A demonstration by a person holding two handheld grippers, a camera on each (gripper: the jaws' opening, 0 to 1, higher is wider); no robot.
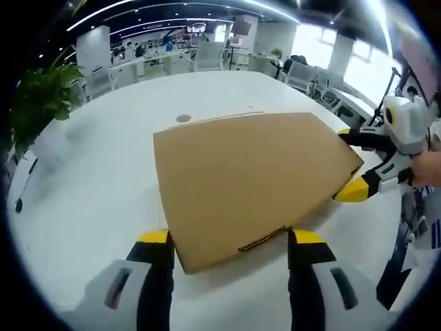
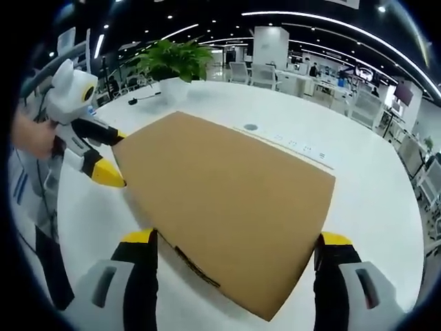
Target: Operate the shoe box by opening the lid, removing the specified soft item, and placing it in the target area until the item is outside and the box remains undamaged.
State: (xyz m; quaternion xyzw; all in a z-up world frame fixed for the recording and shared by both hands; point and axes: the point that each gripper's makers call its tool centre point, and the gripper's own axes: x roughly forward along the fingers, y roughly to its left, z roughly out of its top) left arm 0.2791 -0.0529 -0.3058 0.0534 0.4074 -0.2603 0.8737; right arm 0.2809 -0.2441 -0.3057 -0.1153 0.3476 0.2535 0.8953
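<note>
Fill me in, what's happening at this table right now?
A person holds a hand-held gripper in each hand at opposite ends of a closed cardboard shoe box lying on the white table. The left hand-held gripper and the right hand-held gripper both stand open, jaws straddling the box's ends. The lid is still down, so nothing has been taken out yet. A potted plant stands at the table's edge.

No readable text, plain brown shoe box (image 1: 251,183) lid unmarked, far red sign (image 1: 198,27) too blurred to read
</note>
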